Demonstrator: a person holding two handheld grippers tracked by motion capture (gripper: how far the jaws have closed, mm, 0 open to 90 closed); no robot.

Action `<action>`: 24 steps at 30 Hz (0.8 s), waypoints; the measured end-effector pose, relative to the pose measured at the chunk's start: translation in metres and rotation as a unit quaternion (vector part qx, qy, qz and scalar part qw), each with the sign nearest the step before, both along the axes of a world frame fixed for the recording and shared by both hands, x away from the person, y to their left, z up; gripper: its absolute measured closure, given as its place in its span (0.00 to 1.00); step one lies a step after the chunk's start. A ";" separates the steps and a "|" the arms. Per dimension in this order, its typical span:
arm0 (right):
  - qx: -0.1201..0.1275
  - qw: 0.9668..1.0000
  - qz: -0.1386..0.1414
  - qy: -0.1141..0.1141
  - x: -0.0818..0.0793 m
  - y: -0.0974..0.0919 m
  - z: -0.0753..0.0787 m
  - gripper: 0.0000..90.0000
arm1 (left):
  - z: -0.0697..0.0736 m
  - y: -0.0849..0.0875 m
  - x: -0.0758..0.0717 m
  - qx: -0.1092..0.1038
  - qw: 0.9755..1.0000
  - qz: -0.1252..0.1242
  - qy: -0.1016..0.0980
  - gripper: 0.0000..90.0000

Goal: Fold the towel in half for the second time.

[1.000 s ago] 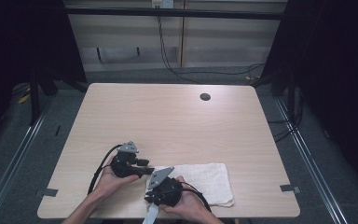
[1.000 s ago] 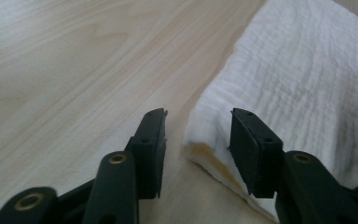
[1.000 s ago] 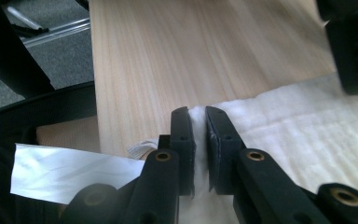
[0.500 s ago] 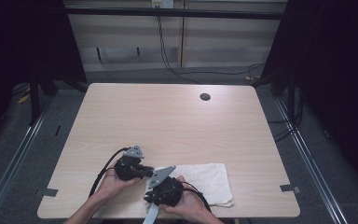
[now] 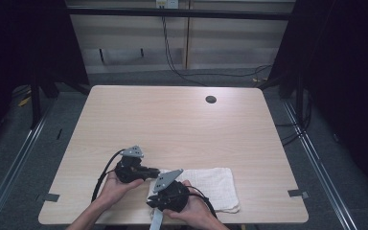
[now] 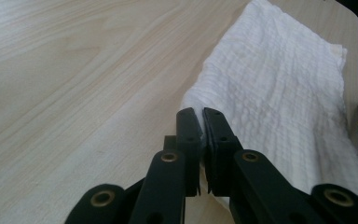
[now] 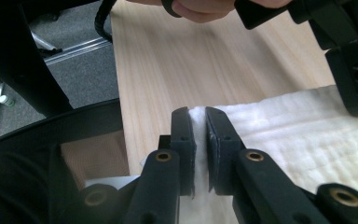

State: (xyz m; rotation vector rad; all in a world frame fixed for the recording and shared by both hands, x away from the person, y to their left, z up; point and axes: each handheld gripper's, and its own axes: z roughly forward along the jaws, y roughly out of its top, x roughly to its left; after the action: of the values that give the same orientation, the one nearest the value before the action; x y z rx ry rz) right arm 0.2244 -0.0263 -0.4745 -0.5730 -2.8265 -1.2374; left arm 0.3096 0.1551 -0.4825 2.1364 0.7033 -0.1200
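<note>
Both tools, left (image 6: 201, 116) just closed and right (image 7: 199, 116), pinch the white towel's (image 5: 215, 184) edge.

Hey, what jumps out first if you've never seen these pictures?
A white towel lies at the near edge of the pale wooden table. Both hand-held tools pinch its left end: the left tool and the right tool are each shut on its cloth.
</note>
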 end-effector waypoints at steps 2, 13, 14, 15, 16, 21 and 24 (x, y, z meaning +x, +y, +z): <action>0.006 1.000 -0.001 0.000 -0.001 0.000 0.002 0.93 | 0.003 0.002 -0.001 -0.002 1.000 0.000 -0.004 0.96; 0.028 1.000 -0.014 0.003 0.000 -0.003 0.008 0.93 | 0.011 0.016 0.002 -0.024 1.000 0.008 -0.002 0.95; 0.026 1.000 -0.015 0.003 0.000 -0.002 0.009 0.93 | 0.012 0.016 0.002 -0.028 1.000 0.008 0.002 0.95; 0.029 0.999 -0.013 0.001 0.000 -0.002 0.009 0.93 | 0.012 0.017 0.002 -0.031 0.999 0.010 0.003 0.95; 0.031 0.999 -0.014 0.004 -0.001 -0.002 0.010 0.93 | 0.013 0.018 0.003 -0.034 0.999 0.010 0.004 0.95; 0.040 0.999 -0.019 0.000 0.001 0.000 0.016 0.93 | 0.020 0.023 0.005 -0.038 0.999 0.012 -0.004 0.95; 0.041 0.999 -0.017 -0.005 0.004 0.004 0.019 0.93 | 0.019 0.025 0.005 -0.026 0.999 0.021 -0.006 0.95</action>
State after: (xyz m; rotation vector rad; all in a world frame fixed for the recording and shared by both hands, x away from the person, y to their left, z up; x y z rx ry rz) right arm 0.2281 -0.0225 -0.4557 -0.6156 -2.7697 -1.3590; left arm 0.3150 0.1802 -0.4637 2.0693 0.7297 -0.1023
